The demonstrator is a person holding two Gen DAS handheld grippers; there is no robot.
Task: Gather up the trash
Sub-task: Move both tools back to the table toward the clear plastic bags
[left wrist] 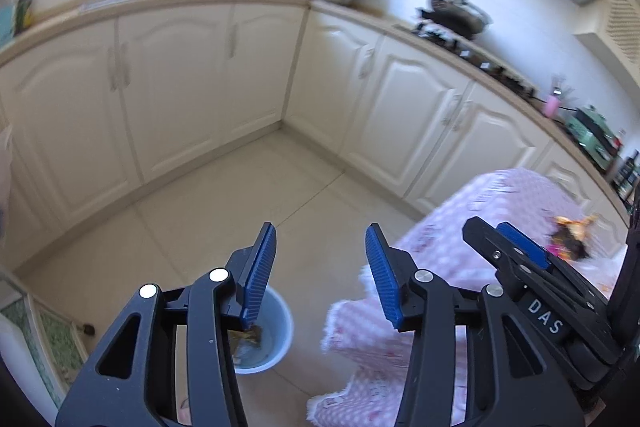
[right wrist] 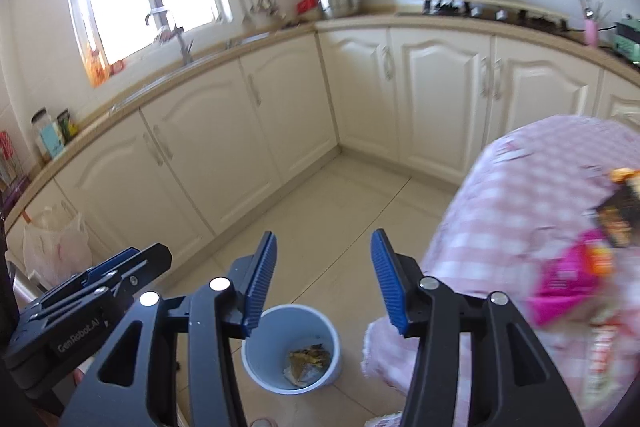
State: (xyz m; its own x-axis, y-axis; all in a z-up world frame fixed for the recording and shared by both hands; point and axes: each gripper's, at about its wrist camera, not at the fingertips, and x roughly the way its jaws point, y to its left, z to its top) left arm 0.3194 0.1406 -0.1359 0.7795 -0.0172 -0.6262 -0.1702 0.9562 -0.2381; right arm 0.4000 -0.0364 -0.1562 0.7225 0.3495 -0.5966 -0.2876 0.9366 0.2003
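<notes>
Held both left tongs [left wrist: 322,267] and right tongs [right wrist: 323,277] apart, empty, above bin [right wrist: 260,343] containing wrappers [right wrist: 308,361].

1. left wrist view looks steeply down over its gripper [left wrist: 320,267] toward the floor and corner cabinets [left wrist: 168,95].
2. right wrist view sits just beside it, facing alike.
3. both share the bin [right wrist: 292,347], cabinets and pink-clothed bench [right wrist: 532,179].

Floor [right wrist: 344,211]: pale tiles below my tongs, carrying a light blue bin [right wrist: 256,343] with crumpled wrappers [right wrist: 308,361] inside.
Table [right wrist: 520,187]: pink checked cloth, beside the bin.
On table: pink packet [right wrist: 560,279], dark wrapper [right wrist: 618,215], blurred.
</notes>
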